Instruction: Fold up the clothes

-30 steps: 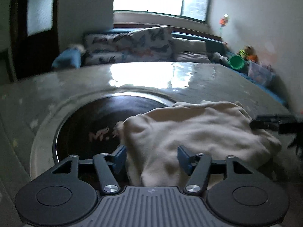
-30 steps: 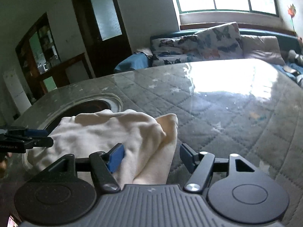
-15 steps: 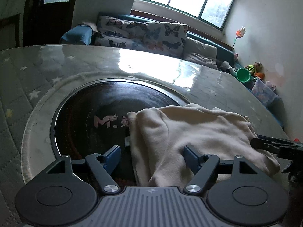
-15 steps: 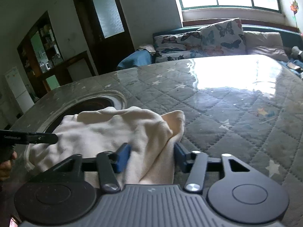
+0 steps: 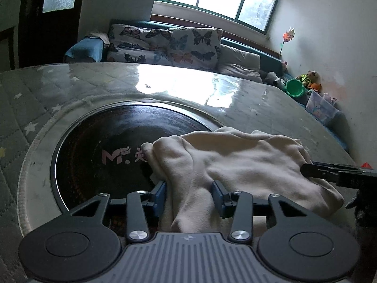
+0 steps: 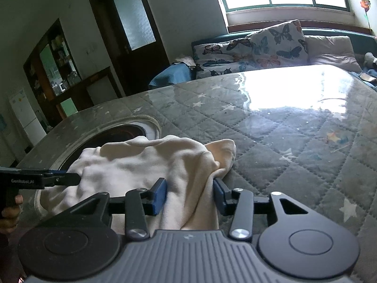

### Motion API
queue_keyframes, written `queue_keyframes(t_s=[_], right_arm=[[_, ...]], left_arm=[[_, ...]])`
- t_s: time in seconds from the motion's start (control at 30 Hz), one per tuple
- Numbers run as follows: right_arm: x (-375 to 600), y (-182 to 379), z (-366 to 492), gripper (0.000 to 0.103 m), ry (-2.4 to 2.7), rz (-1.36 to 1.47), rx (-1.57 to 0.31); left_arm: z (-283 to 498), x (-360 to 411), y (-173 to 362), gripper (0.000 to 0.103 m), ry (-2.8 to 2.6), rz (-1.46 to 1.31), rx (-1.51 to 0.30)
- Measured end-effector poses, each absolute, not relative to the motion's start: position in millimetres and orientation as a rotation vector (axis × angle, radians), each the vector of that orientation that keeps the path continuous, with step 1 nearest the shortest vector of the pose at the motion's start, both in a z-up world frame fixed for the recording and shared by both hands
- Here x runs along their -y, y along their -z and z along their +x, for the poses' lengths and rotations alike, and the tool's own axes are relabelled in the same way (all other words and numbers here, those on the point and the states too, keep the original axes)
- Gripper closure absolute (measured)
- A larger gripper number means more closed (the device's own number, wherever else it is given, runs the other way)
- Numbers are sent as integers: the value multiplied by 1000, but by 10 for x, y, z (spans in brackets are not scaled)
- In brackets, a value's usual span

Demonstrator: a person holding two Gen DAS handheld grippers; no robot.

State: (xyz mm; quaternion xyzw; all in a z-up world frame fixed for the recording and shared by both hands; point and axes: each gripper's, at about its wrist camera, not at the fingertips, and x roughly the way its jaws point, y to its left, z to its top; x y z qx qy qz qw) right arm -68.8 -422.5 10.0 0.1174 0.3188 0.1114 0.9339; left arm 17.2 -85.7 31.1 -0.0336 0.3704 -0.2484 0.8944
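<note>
Quilted table (image 6: 294, 146) — both grippers' fingers seemingly clamped on cream garment (image 5: 235, 160), left gripper (image 5: 188, 194) closing.

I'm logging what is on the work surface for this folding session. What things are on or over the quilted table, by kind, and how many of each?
Cream fleece garment, bunched: 1
Black two-finger grippers with blue pads: 2, the left gripper, jaws closing on the fabric, and the right gripper, clamped on it
Round dark glass inset panel with pink lettering: 1
Total: 4

Close wrist views, shared cream garment (image 5: 235, 162)
</note>
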Motion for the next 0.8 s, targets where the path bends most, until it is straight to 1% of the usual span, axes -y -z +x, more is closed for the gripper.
queue_keyframes(t_s=[0.07,0.1,0.13,0.17,0.23,0.27,0.3,0.47,0.8], right_arm=[[4204,-95,-685,60,-230,233,-650],[4193,-92,-684,62,-231,228,-649],[4190,-92,-685,68,-235,229,-649],[4194,-94,-688,74,-241,234,-648],[4200,-106,-701,79,-248,240,-639],[4200,-118,-713,82,-250,240,-631],[4197,-131,-727,83,-252,239,-621],[4195,-244,-833,85,-257,226,-567],[4350,-528,-1066,87,-222,179,-479]], left_arm=[[180,858,-303,55,508,-73,-769],[178,863,-300,55,505,-75,-768],[174,871,-297,55,504,-73,-764],[162,885,-296,57,505,-65,-757],[146,903,-299,60,507,-53,-746],[143,909,-307,66,512,-52,-745],[139,915,-321,71,514,-53,-743],[108,969,-433,77,526,-37,-718],[47,1280,-702,79,613,-10,-662]])
